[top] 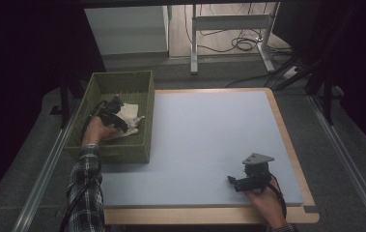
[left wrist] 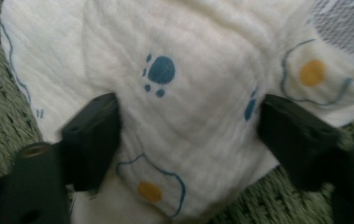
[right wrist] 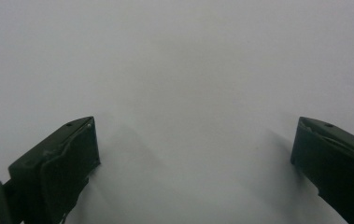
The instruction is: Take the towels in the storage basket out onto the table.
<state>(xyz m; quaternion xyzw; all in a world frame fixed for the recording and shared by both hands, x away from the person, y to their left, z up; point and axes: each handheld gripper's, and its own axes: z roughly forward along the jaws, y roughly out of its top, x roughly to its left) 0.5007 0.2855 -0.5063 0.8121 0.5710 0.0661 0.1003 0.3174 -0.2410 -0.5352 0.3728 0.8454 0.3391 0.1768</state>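
Nearest to the high camera, at the bottom edge, are the person's two forearms: a plaid sleeve (top: pixel 85 188) on the left side and a bare hand on the right side. That hand holds the right gripper (top: pixel 232 181) low over the near right part of the pale grey table mat (top: pixel 204 140), with its grey three-cornered plate (top: pixel 257 158) on top. From the right gripper view, its two black jaws stand wide apart and between them there is nothing except the plain mat, so this tool is released. Farther away, at the left side of the table, stands a green woven basket (top: pixel 139 152), and the left gripper (top: pixel 120 114) is lowered inside it, on a white cloth (top: pixel 131 116) that lies crumpled on the basket floor. The left gripper view shows this cloth very close: it is soft cream fabric with blue outlines, orange dots (left wrist: pixel 312 72) and a blue paw print (left wrist: pixel 161 71). The jaws are spread, one on each side of a raised fold, and they seem to touch the fabric, but the picture is a little blurred, so I cannot say that they pinch it. Beyond the table, on the floor, are the white legs of another desk (top: pixel 193 43) and some black cables (top: pixel 243 43).
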